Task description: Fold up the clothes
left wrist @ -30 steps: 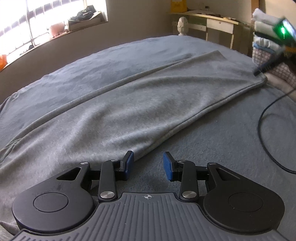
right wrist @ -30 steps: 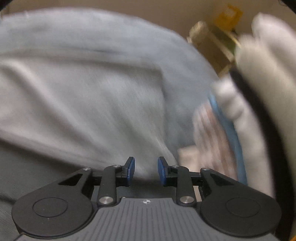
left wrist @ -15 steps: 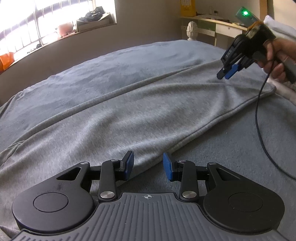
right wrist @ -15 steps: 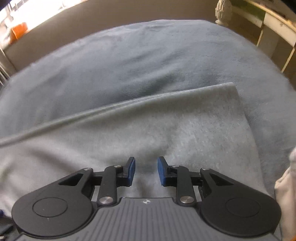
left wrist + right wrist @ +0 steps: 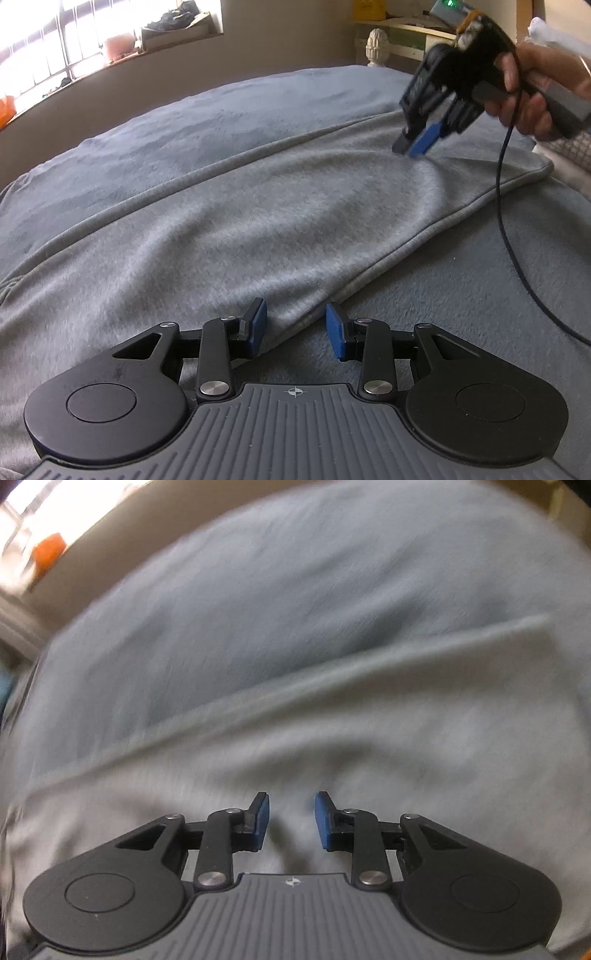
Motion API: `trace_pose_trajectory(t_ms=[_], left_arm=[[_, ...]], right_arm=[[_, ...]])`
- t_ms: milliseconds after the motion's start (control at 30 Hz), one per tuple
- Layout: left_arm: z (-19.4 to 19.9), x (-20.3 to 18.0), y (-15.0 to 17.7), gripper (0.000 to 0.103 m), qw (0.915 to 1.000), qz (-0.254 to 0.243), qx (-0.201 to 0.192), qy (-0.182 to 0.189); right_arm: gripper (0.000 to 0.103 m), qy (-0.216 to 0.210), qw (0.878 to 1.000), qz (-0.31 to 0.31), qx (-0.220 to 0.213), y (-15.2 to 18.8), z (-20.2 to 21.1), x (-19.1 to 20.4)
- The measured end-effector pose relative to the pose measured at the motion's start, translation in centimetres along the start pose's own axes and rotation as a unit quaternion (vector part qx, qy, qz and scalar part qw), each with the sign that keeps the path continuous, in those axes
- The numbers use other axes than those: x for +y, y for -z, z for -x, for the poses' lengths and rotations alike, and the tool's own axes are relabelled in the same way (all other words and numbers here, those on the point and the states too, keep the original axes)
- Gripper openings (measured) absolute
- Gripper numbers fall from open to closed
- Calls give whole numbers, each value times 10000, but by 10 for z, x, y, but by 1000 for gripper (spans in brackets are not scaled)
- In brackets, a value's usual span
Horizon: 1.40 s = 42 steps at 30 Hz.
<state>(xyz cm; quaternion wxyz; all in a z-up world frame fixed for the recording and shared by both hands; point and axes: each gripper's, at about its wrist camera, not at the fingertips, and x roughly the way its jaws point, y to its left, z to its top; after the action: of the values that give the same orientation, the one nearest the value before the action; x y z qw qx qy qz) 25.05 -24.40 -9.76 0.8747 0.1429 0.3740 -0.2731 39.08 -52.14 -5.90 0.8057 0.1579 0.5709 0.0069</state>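
Lying diagonally on the bed (image 5: 258,96), the grey garment (image 5: 258,229) runs near-left to far-right; left gripper (image 5: 295,328) and right gripper (image 5: 291,819) jaws both gape, grasping nothing.

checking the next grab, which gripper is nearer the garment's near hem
Left. The left gripper sits right at the grey garment's near hem, fingers apart. The right gripper hovers over the cloth's far end.
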Motion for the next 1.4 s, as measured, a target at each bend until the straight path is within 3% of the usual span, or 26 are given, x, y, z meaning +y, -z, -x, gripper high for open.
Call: trace_pose_trajectory(t_ms=[133, 200, 300, 400, 467, 500, 567, 633, 733, 800, 867, 933, 1033, 1133, 1267, 1400], left_arm=[[-1, -2, 1, 37, 10000, -41, -2, -32], [0, -4, 2, 37, 9999, -126, -30, -47], [3, -2, 4, 37, 9999, -133, -49, 5], [3, 1, 3, 37, 10000, -31, -17, 61], [3, 1, 2, 37, 10000, -11, -2, 81], [4, 2, 2, 37, 9999, 4, 7, 101], [10, 4, 2, 37, 9997, 5, 26, 234], [20, 6, 4, 37, 9995, -59, 42, 322], [36, 18, 4, 38, 9994, 46, 36, 336], [40, 28, 2, 38, 9997, 165, 18, 205], [38, 37, 0, 38, 9995, 321, 69, 16], [32, 44, 2, 38, 9984, 508, 226, -46], [27, 53, 13, 38, 9965, 672, 499, 55], [35, 58, 17, 38, 9961, 717, 499, 149], [41, 63, 14, 38, 9938, 893, 593, 282], [44, 62, 18, 38, 9932, 933, 665, 226]], right_arm=[[25, 278, 9973, -174, -650, -35, -17, -3], [27, 984, 9879, -331, -1149, -53, -10, -13], [29, 959, 9879, -659, -1027, -46, 11, -33], [29, 635, 9924, -917, -522, -19, 12, -55], [19, 605, 9904, -1140, -488, -11, 7, -76], [8, 794, 9862, -1279, -684, -13, 9, -84], [16, 1909, 9664, -1284, -1151, -18, 18, -80], [17, 2192, 9624, -864, -1348, -12, 28, -58], [20, 764, 9923, -404, -890, 15, 34, -14], [21, -104, 9985, 172, -504, 37, 30, 28], [22, -495, 9964, 673, -110, 55, 19, 59], [22, -402, 9957, 823, 158, 72, 9, 67], [20, 98, 9981, 541, 276, 100, 22, 35], [23, 946, 9938, 365, 455, 119, 56, 22], [23, 1143, 9810, 1565, 82, 118, 81, 89], [23, -50, 9602, 2787, -179, 114, 66, 202]])
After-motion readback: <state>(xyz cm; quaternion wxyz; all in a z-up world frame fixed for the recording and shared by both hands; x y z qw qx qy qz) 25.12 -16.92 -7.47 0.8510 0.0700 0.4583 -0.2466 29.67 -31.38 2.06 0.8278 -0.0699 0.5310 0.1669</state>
